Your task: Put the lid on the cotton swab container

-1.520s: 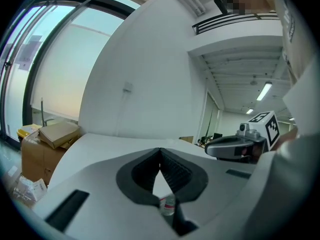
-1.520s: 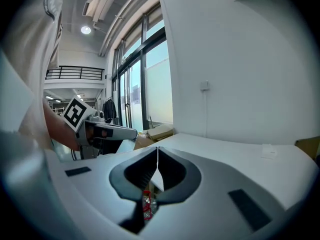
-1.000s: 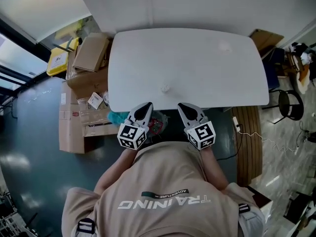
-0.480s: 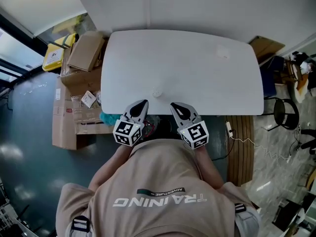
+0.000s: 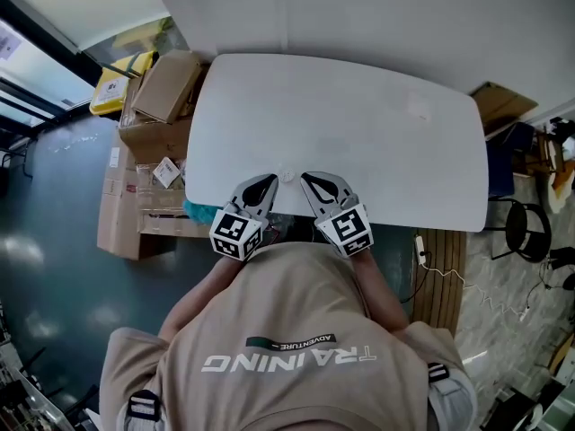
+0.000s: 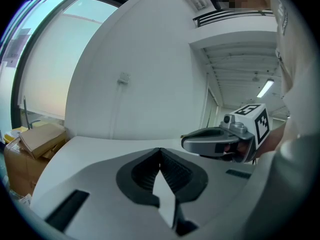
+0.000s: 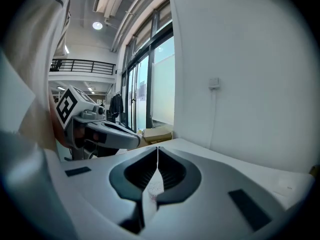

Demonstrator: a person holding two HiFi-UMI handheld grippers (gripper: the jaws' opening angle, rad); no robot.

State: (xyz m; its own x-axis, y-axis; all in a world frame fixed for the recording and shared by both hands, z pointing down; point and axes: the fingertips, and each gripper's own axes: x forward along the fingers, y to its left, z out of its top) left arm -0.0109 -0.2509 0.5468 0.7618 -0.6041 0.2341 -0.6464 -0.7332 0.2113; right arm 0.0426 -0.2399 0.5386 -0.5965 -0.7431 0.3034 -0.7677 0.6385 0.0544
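A small whitish round object [image 5: 287, 177], too small to tell container from lid, sits on the white table [image 5: 359, 124] close to its near edge. My left gripper [image 5: 268, 183] is just left of it and my right gripper [image 5: 308, 180] just right of it, tips angled toward each other. Both are shut with nothing between the jaws. In the left gripper view the shut left gripper [image 6: 160, 150] points over the bare tabletop, with the right gripper [image 6: 220, 141] beside it. The right gripper view shows the shut right gripper [image 7: 158, 149] and the left gripper [image 7: 102, 130]. Neither gripper view shows the object.
Cardboard boxes [image 5: 162, 92] and a yellow bin [image 5: 110, 95] stand left of the table. A teal item [image 5: 201, 212] lies under its near-left edge. A black chair [image 5: 528, 226] and a wooden board [image 5: 440, 263] are at the right. A white wall backs the table.
Both grippers have moved forward from the person's body over the table's near edge and drawn closer together, now flanking the small object. Both stay shut.
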